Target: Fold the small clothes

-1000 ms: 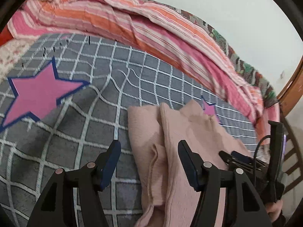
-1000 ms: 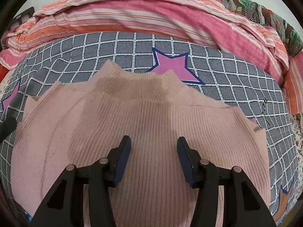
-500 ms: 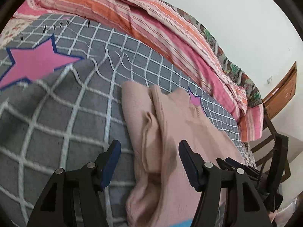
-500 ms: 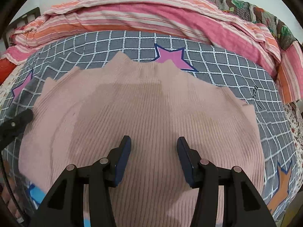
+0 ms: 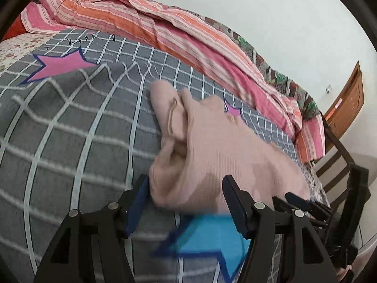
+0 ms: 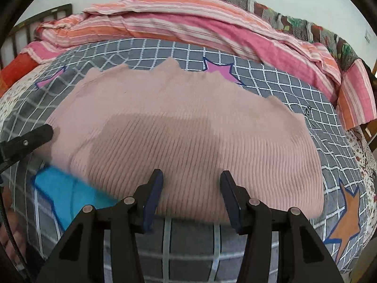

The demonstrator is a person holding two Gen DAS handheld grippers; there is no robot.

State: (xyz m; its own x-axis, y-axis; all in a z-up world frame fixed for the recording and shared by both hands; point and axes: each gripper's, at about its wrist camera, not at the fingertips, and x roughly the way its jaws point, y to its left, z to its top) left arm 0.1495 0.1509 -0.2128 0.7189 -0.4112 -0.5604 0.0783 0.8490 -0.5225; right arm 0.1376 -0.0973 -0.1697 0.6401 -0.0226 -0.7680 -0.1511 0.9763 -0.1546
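both grippers, left [image 5: 186, 200] and right [image 6: 192, 193], gape unclenched at the pink sweater's [image 6: 188, 141] edge; no legible writing.

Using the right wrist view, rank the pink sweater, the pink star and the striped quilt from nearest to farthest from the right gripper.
1. Pink sweater: directly ahead of the right gripper, its near hem between the open jaws.
2. Pink star: beyond the sweater's far edge, slightly right.
3. Striped quilt: bunched along the bed's far side.
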